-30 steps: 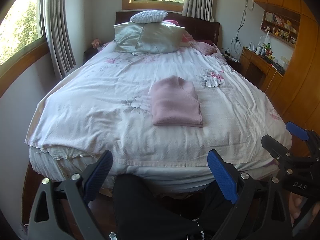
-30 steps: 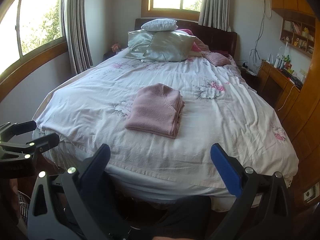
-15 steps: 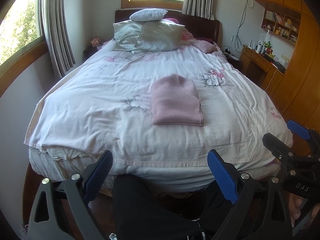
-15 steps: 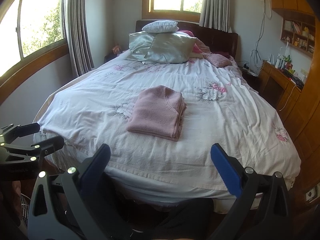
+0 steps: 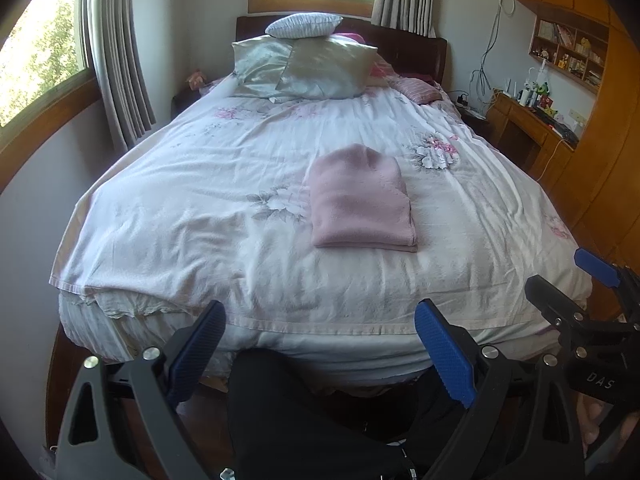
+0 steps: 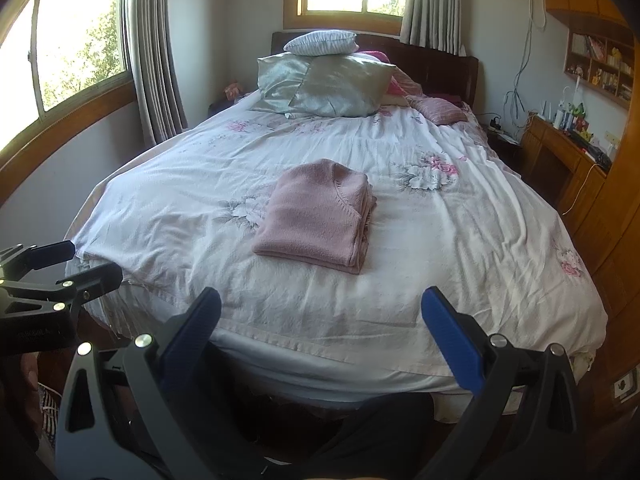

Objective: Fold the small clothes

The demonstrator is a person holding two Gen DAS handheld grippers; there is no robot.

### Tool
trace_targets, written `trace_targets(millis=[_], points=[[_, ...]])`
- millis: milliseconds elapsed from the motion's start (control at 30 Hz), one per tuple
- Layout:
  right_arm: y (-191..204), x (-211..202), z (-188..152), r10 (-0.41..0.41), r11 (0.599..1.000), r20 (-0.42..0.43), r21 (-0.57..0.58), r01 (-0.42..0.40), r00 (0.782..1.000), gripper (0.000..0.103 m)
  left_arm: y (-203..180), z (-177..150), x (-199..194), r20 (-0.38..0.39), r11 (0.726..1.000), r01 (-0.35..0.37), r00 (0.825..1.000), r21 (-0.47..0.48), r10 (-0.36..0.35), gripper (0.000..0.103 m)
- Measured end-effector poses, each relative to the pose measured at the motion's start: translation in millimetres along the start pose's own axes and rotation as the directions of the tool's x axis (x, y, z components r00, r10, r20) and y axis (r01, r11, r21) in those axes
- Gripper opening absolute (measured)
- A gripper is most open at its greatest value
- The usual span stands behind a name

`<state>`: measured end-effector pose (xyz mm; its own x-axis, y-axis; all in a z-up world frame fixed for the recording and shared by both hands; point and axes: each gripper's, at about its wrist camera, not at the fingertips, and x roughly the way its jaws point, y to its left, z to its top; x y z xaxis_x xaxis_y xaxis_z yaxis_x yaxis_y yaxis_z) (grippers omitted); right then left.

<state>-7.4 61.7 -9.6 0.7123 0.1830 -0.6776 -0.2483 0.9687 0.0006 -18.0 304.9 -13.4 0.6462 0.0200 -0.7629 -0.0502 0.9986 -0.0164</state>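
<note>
Left gripper (image 5: 320, 354): black plastic frame, two long angled fingers with triangular cutouts near the base, ribbed blue pads (image 5: 444, 354) on the inner faces, silver round screw heads on each finger. Right gripper (image 6: 320, 340): same build, black frame, blue pads (image 6: 450, 338), silver screws. From the left wrist view the right gripper's side shows white lettering "DAS" on black housing. From the right wrist view the left gripper's side carries faint small lettering, unreadable. Person wears dark, near-black trousers (image 5: 288, 420), visible below both grippers.
</note>
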Motion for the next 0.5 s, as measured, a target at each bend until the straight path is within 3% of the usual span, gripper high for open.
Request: trace_targets(millis=[500], points=[[0.3,3.7,3.8,0.014,1.0,0.015,-0.004,-0.014,1.0,0.1,-0.5,-0.4,5.0,-0.007,1.0,-0.006,1.0,0.003,0.006,0.096]])
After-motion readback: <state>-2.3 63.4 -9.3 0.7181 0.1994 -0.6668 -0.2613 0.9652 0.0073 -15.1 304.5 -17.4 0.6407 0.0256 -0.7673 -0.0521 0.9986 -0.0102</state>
